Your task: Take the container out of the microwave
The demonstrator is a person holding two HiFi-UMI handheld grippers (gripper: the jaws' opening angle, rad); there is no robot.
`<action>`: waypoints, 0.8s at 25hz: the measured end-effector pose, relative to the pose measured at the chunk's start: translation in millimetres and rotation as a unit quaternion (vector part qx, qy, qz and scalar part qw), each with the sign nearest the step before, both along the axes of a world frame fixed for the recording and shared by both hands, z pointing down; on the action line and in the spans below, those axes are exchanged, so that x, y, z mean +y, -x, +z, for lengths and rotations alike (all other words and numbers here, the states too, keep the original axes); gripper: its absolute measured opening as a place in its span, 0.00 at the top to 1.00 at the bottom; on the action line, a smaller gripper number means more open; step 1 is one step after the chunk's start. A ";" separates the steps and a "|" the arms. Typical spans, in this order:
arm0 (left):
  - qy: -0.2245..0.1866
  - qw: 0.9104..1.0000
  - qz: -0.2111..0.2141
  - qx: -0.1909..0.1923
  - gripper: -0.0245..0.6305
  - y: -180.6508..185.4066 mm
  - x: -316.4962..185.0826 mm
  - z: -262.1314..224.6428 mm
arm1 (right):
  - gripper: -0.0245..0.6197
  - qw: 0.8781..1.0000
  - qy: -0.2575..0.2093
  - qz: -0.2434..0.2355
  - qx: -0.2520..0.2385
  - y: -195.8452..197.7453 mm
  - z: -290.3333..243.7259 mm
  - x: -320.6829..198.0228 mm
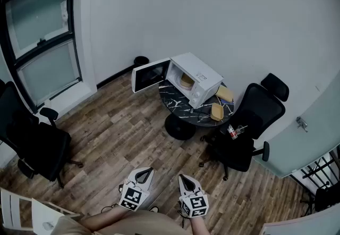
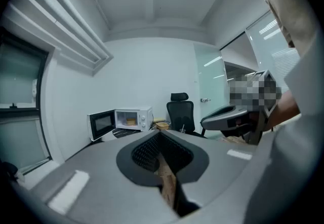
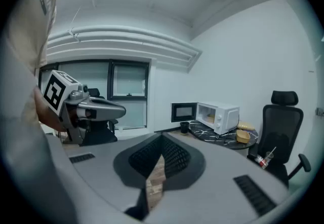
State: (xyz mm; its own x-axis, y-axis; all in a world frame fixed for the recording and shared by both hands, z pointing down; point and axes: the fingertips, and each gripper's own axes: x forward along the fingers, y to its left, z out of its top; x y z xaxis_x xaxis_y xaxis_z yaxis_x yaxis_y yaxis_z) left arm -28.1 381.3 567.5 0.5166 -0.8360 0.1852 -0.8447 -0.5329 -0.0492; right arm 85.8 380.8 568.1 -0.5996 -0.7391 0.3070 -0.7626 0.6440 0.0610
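Observation:
A white microwave (image 1: 195,77) stands on a round black marble table (image 1: 178,105) across the room, with its door (image 1: 150,75) swung open to the left. Inside it sits a pale tan container (image 1: 186,81). The left gripper view shows the microwave (image 2: 133,117) small and far, with the container (image 2: 130,121) in its cavity. The right gripper view has the microwave (image 3: 219,116) and the container (image 3: 209,117) too. My left gripper (image 1: 145,173) and right gripper (image 1: 183,178) are held low near my body, far from the table. Both are shut and hold nothing.
A black office chair (image 1: 249,122) stands right of the table with a bottle and cup (image 1: 234,132) on its seat. Two tan boxes (image 1: 220,102) lie on the table beside the microwave. Another black chair (image 1: 32,143) is at the left, a small black bin (image 1: 141,60) by the far wall.

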 end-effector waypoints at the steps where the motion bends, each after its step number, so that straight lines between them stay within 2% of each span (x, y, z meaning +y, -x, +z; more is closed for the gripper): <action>1: 0.002 1.000 0.001 0.002 0.95 0.1 -1.8 0.6 | 0.95 1.000 0.002 0.003 -0.005 0.9 0.4 -2.2; 5: 0.015 1.000 0.003 0.011 0.95 3.9 -11.9 3.8 | 0.95 0.999 0.020 0.018 -0.040 4.8 1.7 -10.9; 11: 0.019 1.000 0.008 0.015 0.95 23.9 -24.8 2.1 | 0.95 0.998 0.024 0.034 -0.046 18.5 4.8 -25.9; 18: 0.071 0.997 0.013 0.030 0.95 61.5 -41.8 29.9 | 0.95 0.996 0.044 0.060 -0.046 46.1 26.5 -34.6; 20: 0.081 0.996 0.007 0.047 0.95 69.8 -52.1 33.0 | 0.95 0.995 0.055 0.065 -0.043 50.1 36.3 -37.1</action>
State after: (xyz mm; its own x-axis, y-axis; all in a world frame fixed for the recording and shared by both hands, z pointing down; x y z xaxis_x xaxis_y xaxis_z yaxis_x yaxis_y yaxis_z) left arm -97.9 329.3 600.6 0.5488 -0.7922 0.2668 -0.8344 -0.5385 0.1174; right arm 35.7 343.7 604.4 -0.5289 -0.7764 0.3427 -0.8390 0.5393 -0.0730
